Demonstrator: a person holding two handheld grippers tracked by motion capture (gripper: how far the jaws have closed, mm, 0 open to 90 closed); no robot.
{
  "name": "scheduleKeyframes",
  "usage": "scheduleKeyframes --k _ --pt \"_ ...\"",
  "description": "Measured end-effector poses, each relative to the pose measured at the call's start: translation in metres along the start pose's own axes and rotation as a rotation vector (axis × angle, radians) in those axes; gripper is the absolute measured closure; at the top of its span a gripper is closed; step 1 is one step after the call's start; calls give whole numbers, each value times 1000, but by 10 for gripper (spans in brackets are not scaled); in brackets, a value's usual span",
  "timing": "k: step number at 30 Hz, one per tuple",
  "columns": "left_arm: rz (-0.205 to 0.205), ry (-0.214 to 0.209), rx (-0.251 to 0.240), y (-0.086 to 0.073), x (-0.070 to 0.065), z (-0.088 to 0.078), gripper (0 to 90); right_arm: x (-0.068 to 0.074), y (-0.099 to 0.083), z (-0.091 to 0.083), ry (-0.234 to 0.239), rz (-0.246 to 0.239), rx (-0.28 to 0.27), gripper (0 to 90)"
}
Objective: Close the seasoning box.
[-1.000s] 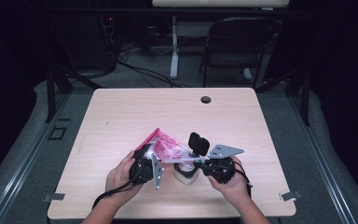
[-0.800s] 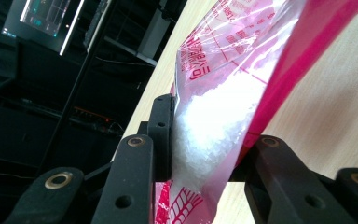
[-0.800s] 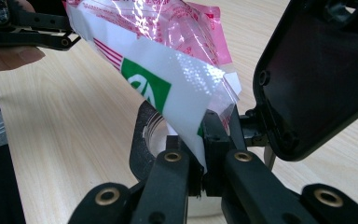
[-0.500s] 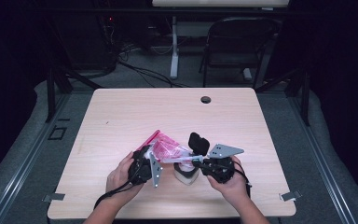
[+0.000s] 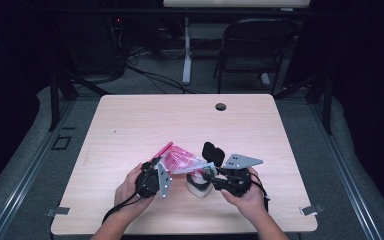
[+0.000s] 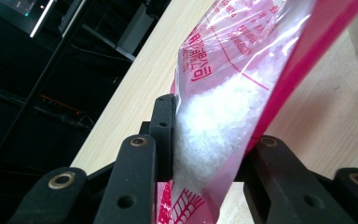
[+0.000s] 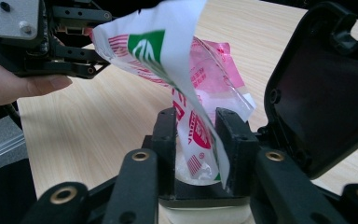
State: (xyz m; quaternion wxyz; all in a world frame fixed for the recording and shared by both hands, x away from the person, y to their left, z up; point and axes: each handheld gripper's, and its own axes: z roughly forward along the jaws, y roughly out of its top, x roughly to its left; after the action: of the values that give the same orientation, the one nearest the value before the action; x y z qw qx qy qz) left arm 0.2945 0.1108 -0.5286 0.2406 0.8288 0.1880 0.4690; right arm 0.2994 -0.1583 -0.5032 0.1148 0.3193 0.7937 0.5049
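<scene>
A clear and pink plastic bag point(image 5: 177, 161) of white grains is stretched between the two grippers at the table's front. My left gripper point(image 6: 209, 140) is shut on the bag point(image 6: 242, 70), its pads squeezing the part full of grains. My right gripper point(image 7: 196, 126) has just been opening. The bag's printed end point(image 7: 168, 51) hangs loose between its parted jaws, over a white container point(image 7: 205, 212). The container's black lid point(image 7: 326, 88) stands flipped up on the right. In the high view the container point(image 5: 198, 187) sits just under the right gripper point(image 5: 207, 175).
The wooden table point(image 5: 130, 125) has a round cable hole point(image 5: 221, 106) near its far edge. A folding chair point(image 5: 255, 45) and cables are on the floor beyond the table. A hand point(image 7: 23, 86) holding the left gripper is at the left of the right gripper view.
Both hands stay where they were, with the bag held between them over the container. The high view shows no other clear difference.
</scene>
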Motion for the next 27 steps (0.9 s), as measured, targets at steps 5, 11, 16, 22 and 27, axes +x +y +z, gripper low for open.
scheduleKeyframes --k 5,11,16,22,27 --pt "-15 -23 2 -2 0 1 718 0 0 0 -7 0 -3 653" --pt "-41 -44 1 -5 0 3 719 0 0 0 -6 9 -19 623" --pt "-50 -56 6 -5 1 4 719 -1 0 0 -5 10 -14 606" --pt "-76 -72 2 -8 1 5 720 -1 0 -1 -6 14 -17 601" --pt "-98 -92 4 -10 2 6 721 -1 0 -1 -5 20 -24 599"
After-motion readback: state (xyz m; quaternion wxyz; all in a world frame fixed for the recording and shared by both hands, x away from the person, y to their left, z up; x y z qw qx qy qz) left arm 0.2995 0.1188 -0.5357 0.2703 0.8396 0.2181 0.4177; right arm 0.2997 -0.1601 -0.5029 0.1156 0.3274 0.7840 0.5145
